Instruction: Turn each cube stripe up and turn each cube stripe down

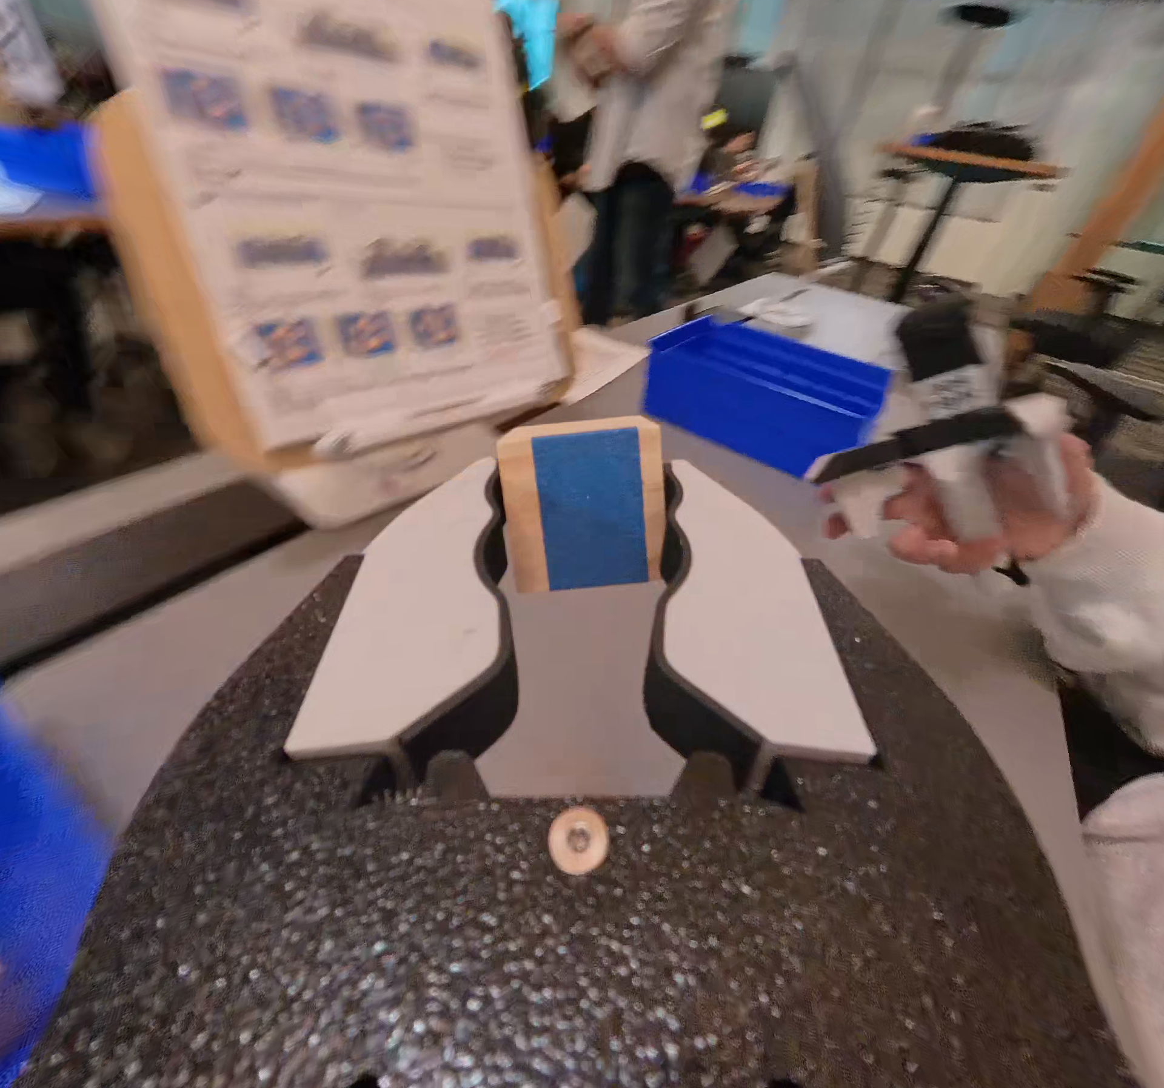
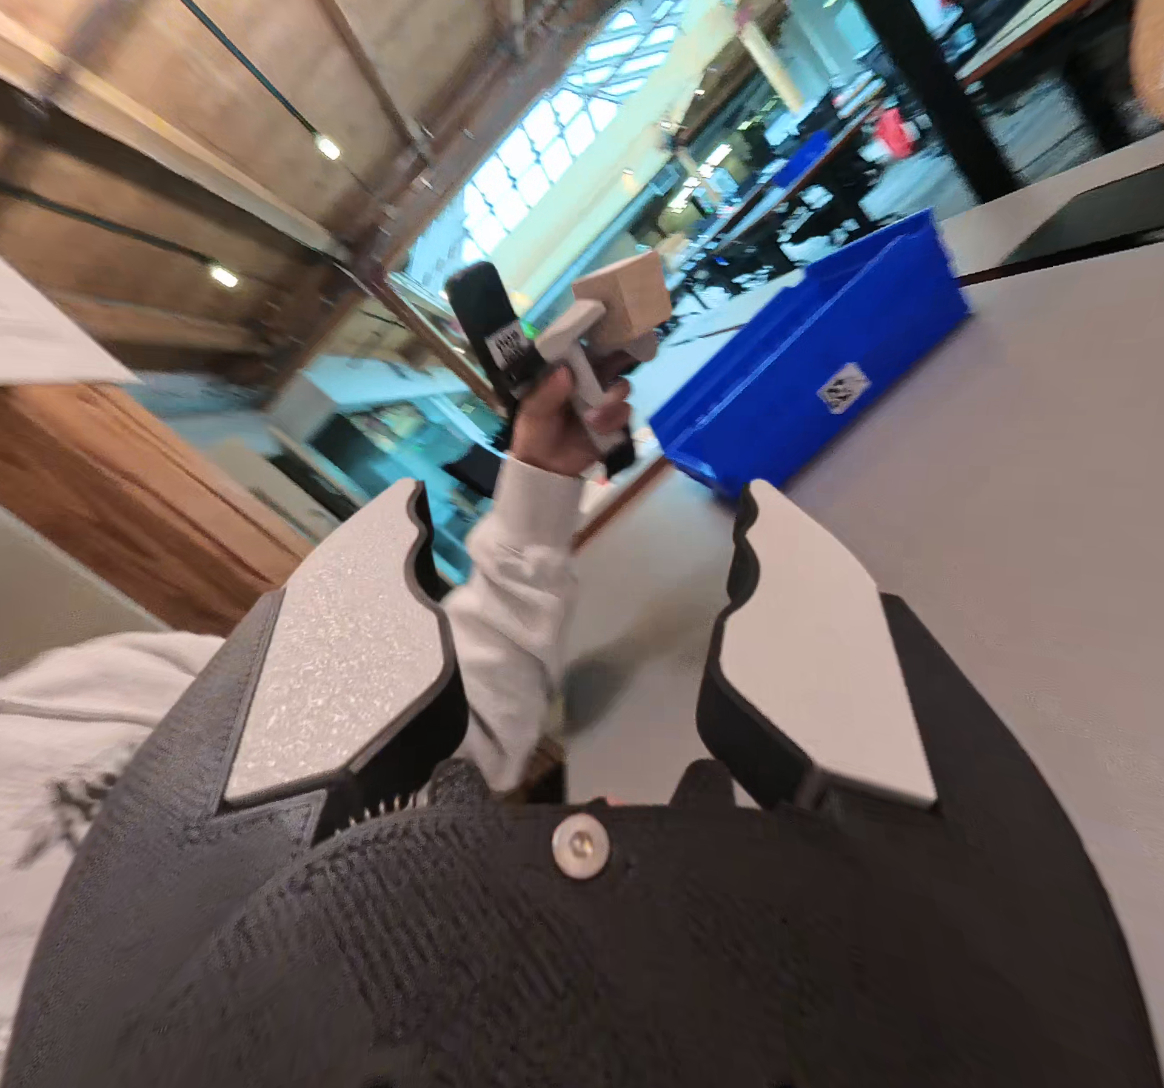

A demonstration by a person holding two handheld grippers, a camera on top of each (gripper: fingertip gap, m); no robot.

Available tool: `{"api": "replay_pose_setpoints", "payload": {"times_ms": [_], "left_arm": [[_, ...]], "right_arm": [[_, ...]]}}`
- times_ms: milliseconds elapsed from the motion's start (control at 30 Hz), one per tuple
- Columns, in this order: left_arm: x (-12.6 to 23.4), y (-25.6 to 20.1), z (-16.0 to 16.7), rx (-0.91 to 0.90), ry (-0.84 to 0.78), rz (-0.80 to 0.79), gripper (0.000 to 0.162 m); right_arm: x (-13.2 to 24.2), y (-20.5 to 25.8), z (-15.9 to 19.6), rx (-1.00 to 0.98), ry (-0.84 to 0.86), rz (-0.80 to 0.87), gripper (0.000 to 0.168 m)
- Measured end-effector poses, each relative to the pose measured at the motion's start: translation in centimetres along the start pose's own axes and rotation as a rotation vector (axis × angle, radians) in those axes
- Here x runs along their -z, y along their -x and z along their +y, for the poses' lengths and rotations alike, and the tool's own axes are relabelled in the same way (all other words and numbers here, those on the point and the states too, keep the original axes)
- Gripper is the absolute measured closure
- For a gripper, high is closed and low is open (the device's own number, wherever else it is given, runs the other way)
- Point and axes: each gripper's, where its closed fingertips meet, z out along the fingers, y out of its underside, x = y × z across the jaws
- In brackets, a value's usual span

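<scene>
My left gripper (image 1: 582,513) is shut on a wooden cube (image 1: 582,506) with a blue stripe on the face toward the camera, held above the grey table (image 1: 157,648). The same cube (image 2: 627,295) shows far off in the right wrist view, raised in the left gripper (image 2: 614,327) by a hand. My right gripper (image 2: 582,528) is open and empty, tilted, above the table (image 2: 1008,490). It also shows at the right of the left wrist view (image 1: 825,478), held by a hand in a white sleeve.
A blue bin (image 1: 762,390) stands on the table behind the cube; it also shows in the right wrist view (image 2: 819,352). A leaning board with printed sheets (image 1: 327,188) stands at back left. A person (image 1: 636,112) stands beyond the table. A blue object (image 1: 38,869) is at lower left.
</scene>
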Motion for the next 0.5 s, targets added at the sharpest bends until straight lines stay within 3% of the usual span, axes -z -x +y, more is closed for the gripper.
{"api": "replay_pose_setpoints", "payload": {"times_ms": [200, 500], "left_arm": [[-5.9, -10.8, 1.5, -0.231, -0.177, 0.410, 0.117], [-8.7, -16.3, 4.8, -0.276, -0.157, 0.615, 0.117]], "right_arm": [[-0.4, -0.2, -0.1, -0.390, -0.066, -0.182, 0.083], [0.1, -0.6, 1.6, -0.553, -0.047, -0.240, 0.086]]}}
